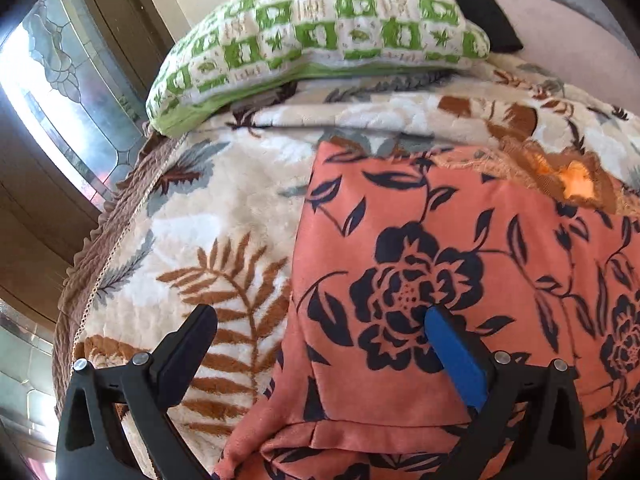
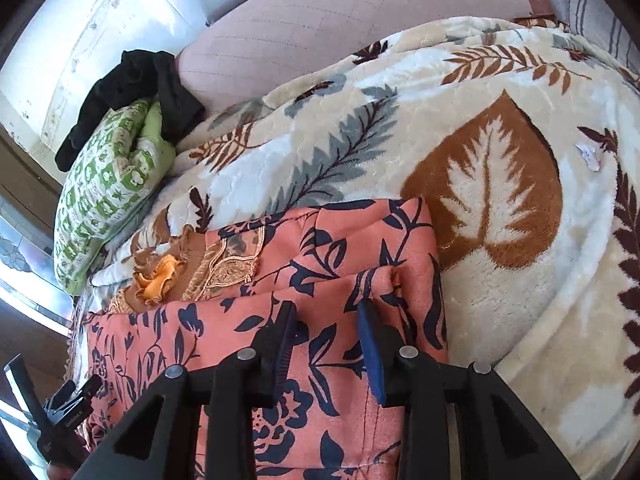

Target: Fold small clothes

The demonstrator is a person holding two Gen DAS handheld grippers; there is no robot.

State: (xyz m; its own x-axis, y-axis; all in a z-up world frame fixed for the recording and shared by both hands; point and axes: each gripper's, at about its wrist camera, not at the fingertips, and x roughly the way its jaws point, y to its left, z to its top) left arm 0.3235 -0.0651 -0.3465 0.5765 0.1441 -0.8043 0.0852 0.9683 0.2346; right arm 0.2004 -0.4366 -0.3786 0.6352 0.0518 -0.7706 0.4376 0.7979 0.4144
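Observation:
A salmon-orange garment with dark navy flowers (image 1: 440, 264) lies partly folded on a leaf-patterned fleece blanket (image 1: 224, 216); a tan lace neckline with an orange ruffle (image 1: 576, 184) shows at its far edge. My left gripper (image 1: 320, 316) is open just above the garment's left edge, one finger over the blanket, the blue-padded finger (image 1: 456, 352) over the cloth. In the right wrist view the garment (image 2: 328, 248) has a folded layer in front. My right gripper (image 2: 326, 312) hovers over that layer with its jaws apart and holds nothing.
A green-and-white checked pillow (image 1: 320, 28) lies at the head of the bed with a black garment (image 2: 132, 88) on it. A pink headboard (image 2: 360, 28) stands behind. The bed's brown frilled edge (image 1: 104, 248) and a glass door are at the left. The other gripper's body (image 2: 60, 420) shows low left.

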